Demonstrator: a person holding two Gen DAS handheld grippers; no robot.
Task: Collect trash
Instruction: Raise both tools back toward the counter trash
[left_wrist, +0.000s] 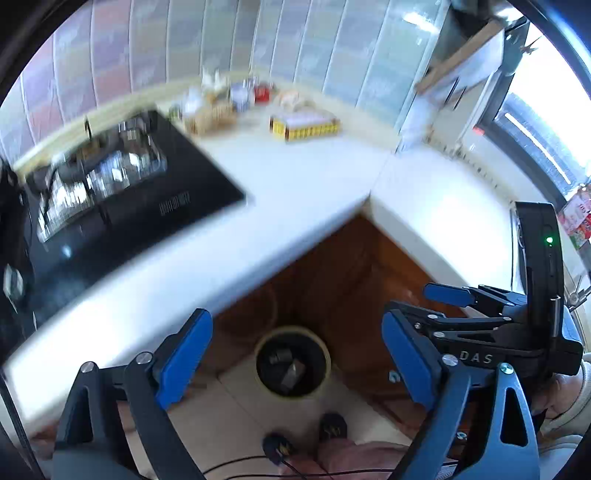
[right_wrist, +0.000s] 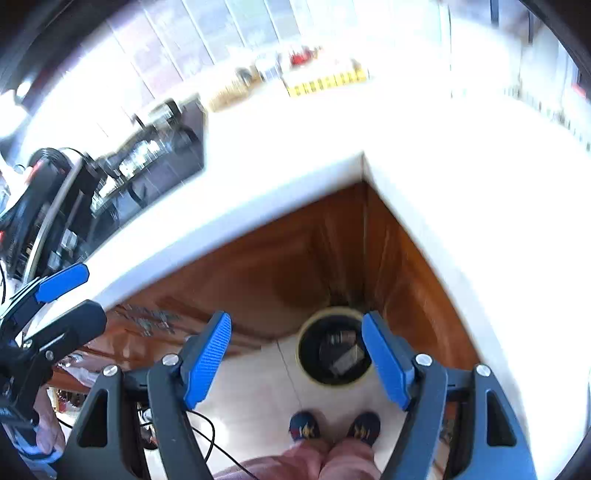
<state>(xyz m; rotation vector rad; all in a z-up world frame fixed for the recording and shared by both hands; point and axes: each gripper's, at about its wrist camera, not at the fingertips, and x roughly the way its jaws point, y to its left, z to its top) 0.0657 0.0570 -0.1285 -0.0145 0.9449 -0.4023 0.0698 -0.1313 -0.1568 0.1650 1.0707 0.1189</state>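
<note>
Looking down from the left wrist, a white L-shaped table (left_wrist: 280, 192) over brown cabinets is seen; a black-lined bin (left_wrist: 292, 361) holding scraps stands on the tiled floor. The left hand-held gripper (left_wrist: 295, 363) is spread wide, empty.

From the right wrist, the right hand-held gripper (right_wrist: 296, 356) is likewise parted and empty above the bin (right_wrist: 335, 347); shoes (right_wrist: 334, 426) are noted nearby.

Bin below me — in the counter's inner corner

Trash bin (left_wrist: 293, 360) on the floor, scraps inside; my shoes (right_wrist: 334, 428) just before it; the worktop (left_wrist: 295, 177) behind — hob (left_wrist: 122, 192) at its left.
</note>
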